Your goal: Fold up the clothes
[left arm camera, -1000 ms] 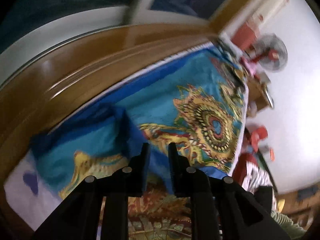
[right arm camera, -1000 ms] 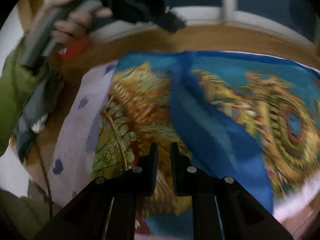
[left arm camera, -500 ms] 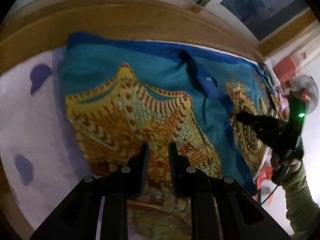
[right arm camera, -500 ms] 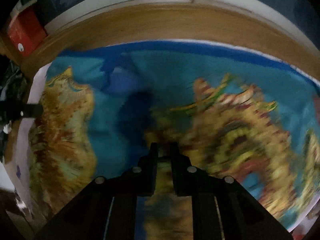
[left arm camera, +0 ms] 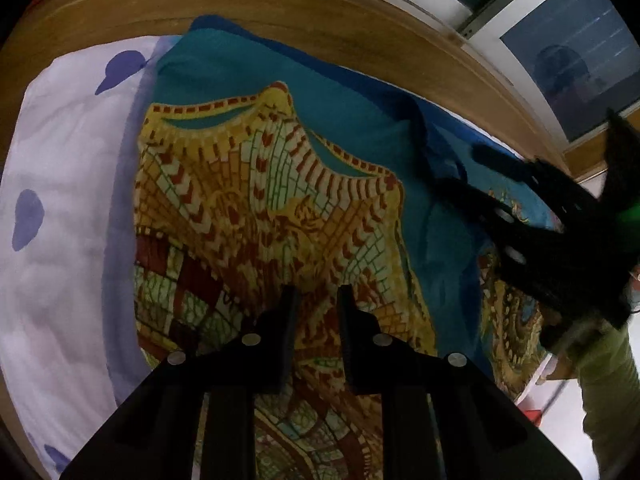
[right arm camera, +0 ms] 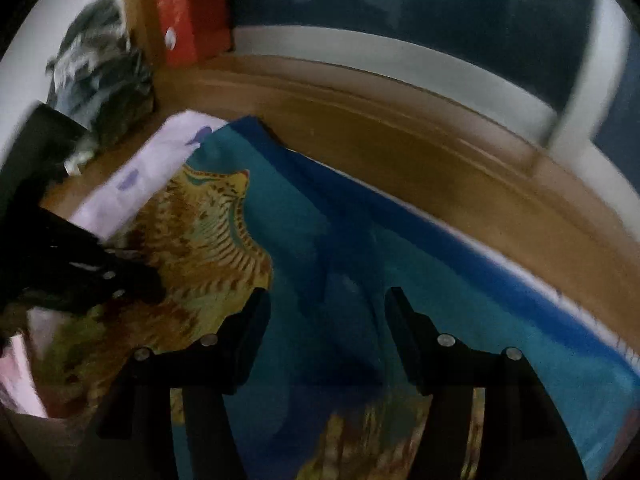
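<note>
Your patterned cloth (left arm camera: pixel 280 200) lies spread over the white sheet (left arm camera: pixel 60 200) on the bed, with a raised fold (right arm camera: pixel 340 280) at 12 o'clock from your right hand-held gripper (right arm camera: pixel 326 312), whose jaws stand wide and empty. Your left hand-held gripper (left arm camera: pixel 316 312) hangs narrow above the yellow print, gripping nothing. Close the right one too deep and you may pinch the sheet along with the cloth.
</note>
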A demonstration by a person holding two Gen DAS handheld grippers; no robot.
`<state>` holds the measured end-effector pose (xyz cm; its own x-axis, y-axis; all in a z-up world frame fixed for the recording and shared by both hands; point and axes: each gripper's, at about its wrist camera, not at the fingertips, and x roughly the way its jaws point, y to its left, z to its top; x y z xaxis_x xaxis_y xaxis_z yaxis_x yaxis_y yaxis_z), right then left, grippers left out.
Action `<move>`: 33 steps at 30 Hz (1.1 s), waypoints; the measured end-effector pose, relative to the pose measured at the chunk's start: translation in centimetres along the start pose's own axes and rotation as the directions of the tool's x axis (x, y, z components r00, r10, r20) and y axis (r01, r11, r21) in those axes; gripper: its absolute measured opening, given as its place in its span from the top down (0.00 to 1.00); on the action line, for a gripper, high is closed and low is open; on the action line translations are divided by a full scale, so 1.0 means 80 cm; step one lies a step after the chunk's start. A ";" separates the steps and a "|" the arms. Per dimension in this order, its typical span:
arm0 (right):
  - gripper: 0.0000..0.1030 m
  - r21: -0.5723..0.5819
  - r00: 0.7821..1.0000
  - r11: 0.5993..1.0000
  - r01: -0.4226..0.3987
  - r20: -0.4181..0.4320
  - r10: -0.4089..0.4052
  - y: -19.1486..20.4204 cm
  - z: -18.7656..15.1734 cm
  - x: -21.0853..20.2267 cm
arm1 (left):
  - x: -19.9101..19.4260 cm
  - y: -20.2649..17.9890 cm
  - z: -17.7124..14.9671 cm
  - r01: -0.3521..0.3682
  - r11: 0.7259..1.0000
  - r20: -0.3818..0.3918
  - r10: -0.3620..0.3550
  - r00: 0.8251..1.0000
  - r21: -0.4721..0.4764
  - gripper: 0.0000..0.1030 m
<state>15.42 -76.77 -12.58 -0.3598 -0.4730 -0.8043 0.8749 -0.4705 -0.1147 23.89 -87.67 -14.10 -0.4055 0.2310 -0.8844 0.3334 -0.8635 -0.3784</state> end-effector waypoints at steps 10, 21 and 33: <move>0.98 0.197 0.997 0.978 -0.076 0.007 0.076 -0.073 0.019 0.042 | -0.005 0.002 -0.026 0.020 1.000 0.034 -0.020 0.999 -0.016 0.82; 0.98 0.222 0.998 0.973 -0.068 0.002 0.070 -0.098 0.026 0.076 | 0.006 -0.011 -0.026 -0.013 1.000 0.024 0.013 1.000 0.010 0.80; 0.67 0.263 0.992 0.960 -0.097 0.110 0.070 -0.114 0.016 -0.014 | -0.001 -0.029 0.083 -0.147 0.974 0.159 0.120 0.980 0.171 0.80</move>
<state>7.42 -72.90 -9.84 -0.3313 -0.5834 -0.7415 0.7892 -0.6021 0.1211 17.49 -88.64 -11.35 -0.4932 0.0515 -0.8684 0.2392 -0.9517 -0.1923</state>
